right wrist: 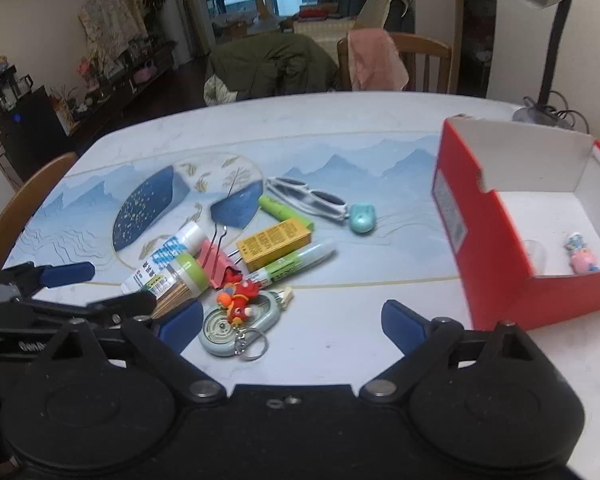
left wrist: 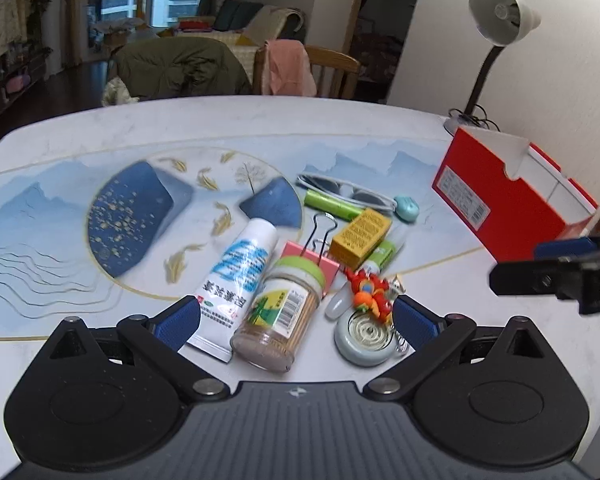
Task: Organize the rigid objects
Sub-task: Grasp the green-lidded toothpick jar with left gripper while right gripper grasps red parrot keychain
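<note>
Right wrist view: the red cardboard box with white inside (right wrist: 496,240) sits at 2 o'clock from my right gripper (right wrist: 292,320). In it are only a small pink-and-blue figurine (right wrist: 580,256) and what looks like a clear little cup (right wrist: 536,252), blurred. So I judge the task barely started.

The pile is left to sort, at 11 o'clock from my right gripper:
- toothpick jar, clear plastic with green lid (right wrist: 178,280)
- white tube with blue print (right wrist: 168,258)
- pink binder clip (right wrist: 216,262)
- yellow rectangular carton (right wrist: 274,242)
- green-and-white glue pen (right wrist: 296,264)
- lime green cylinder (right wrist: 282,210)
- white-framed sunglasses (right wrist: 308,198)
- teal oval gadget (right wrist: 362,218)
- pale blue round tape measure (right wrist: 236,326) with a red-orange toy charm (right wrist: 238,296) lying on it.

My right tongs gape wide, nothing between the pads.

Left wrist view: my left gripper (left wrist: 296,316) is spread fully too, holding nothing. The jar and the tube's crimped end lie between its blue pads (left wrist: 178,322), whether touching I can't tell. The box is at 2 o'clock, well apart from the pile.
</note>
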